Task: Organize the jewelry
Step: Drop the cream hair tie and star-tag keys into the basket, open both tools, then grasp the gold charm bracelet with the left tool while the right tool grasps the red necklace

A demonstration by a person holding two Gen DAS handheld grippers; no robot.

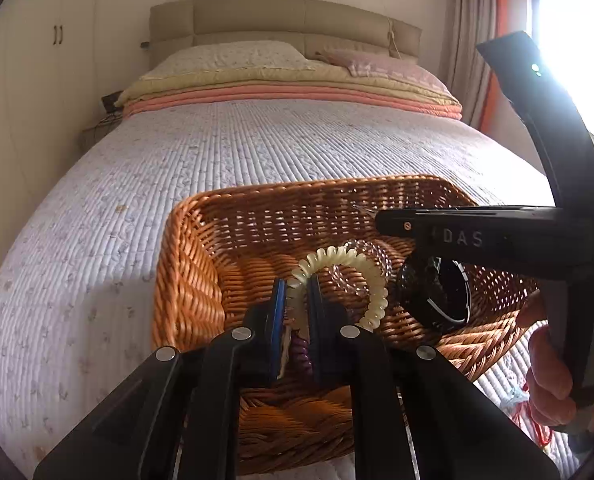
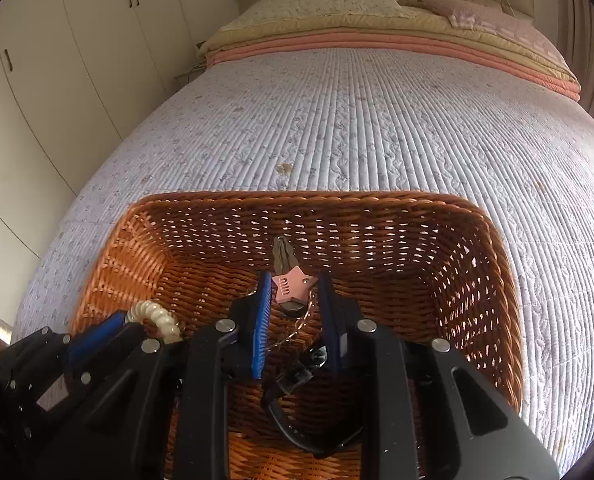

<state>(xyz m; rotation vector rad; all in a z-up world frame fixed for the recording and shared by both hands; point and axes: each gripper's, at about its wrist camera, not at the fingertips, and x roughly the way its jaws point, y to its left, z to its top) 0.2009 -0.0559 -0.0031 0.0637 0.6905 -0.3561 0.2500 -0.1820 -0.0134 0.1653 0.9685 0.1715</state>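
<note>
A brown wicker basket [image 1: 257, 216] [image 2: 477, 264] sits on the bed. My left gripper [image 1: 295, 304] is over it, shut on a cream spiral hair tie [image 1: 361, 268], with a purple spiral tie [image 1: 301, 356] and a clear one [image 1: 361, 252] close by. The cream tie also shows in the right wrist view [image 2: 159, 318]. My right gripper [image 2: 293, 300] is inside the basket, jaws slightly apart around a pink star hair clip [image 2: 291, 286] with a thin chain; a black watch [image 2: 297, 376] [image 1: 437, 296] hangs under it. I cannot tell if the pads press the clip.
The basket rests near the foot of a bed with a pale quilted cover [image 1: 257, 148] [image 2: 377, 128]. Folded blankets and pillows [image 1: 281, 68] lie at the headboard. White wardrobes [image 2: 57, 60] stand left. A red string [image 1: 537, 428] lies beside the basket.
</note>
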